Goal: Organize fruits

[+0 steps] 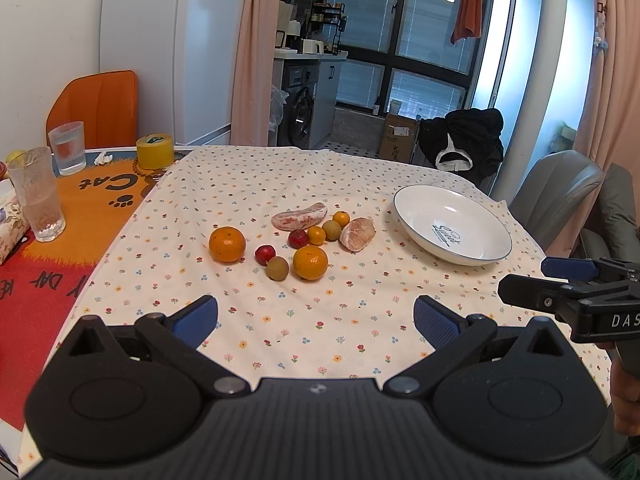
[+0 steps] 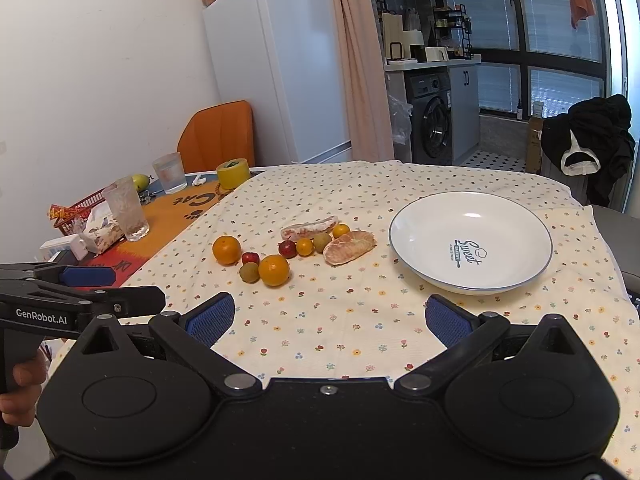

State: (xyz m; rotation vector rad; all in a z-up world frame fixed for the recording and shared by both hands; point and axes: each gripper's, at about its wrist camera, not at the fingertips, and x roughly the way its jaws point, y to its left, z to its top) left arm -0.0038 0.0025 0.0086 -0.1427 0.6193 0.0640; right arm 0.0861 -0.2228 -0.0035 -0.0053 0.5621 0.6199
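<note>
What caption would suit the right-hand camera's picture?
Open right gripper faces scattered fruit and an empty white plate on a flowered tablecloth.

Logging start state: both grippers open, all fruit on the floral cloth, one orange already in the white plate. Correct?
Not quite. The white plate holds nothing; the right wrist view shows its whole bare inside. Both oranges lie on the floral cloth with the other fruit. The rest stands: left gripper and right gripper have their jaws wide apart.
</note>
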